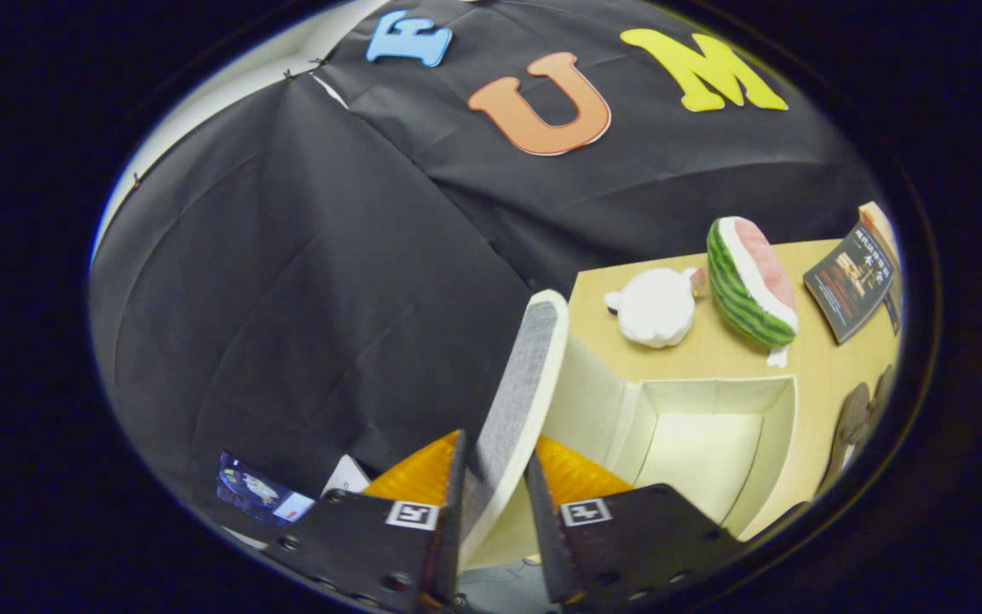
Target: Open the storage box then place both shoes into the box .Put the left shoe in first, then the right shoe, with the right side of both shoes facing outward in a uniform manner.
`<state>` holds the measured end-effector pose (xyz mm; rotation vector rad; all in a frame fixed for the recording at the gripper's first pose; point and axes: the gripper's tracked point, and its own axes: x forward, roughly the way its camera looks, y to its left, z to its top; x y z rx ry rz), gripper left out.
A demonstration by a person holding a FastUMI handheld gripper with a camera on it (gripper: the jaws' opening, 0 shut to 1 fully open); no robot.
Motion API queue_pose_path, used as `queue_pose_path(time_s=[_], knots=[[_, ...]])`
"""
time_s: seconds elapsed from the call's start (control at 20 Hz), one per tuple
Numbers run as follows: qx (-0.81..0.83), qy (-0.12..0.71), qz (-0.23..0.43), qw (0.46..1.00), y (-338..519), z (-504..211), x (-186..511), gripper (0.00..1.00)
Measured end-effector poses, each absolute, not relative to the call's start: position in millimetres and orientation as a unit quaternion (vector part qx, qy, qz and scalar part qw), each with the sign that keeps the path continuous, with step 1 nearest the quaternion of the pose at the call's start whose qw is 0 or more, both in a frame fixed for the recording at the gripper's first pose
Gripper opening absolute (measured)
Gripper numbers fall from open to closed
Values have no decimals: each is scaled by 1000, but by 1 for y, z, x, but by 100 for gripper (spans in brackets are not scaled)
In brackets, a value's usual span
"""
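My gripper point(495, 495) is shut on the lid point(521, 401) of the storage box, a flat panel with grey fabric outside and a cream inner face. The lid stands lifted, nearly upright, rising from between the fingers point(448, 512). Right of the lid the box point(776, 426) lies open, and its cream interior holds nothing that I can see. A dark brownish shape point(853, 422), possibly a shoe, lies on the table just beyond the box's right wall; it is too warped to tell.
The box stands on a light wooden table point(713, 345). Beyond it lie a white plush toy point(655, 307), a watermelon-slice plush point(751, 286) and a dark booklet point(851, 281). Black cloth hangs to the left of the table.
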<state>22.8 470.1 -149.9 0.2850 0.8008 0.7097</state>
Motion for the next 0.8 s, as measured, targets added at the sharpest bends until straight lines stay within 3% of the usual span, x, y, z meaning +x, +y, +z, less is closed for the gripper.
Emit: queue_pose_path(time_s=[0.15, 0.25, 0.8], knots=[[119, 376, 345, 852, 473, -156, 13, 82], [105, 378, 348, 852, 468, -161, 8, 92], [87, 399, 297, 863, 329, -189, 30, 95]])
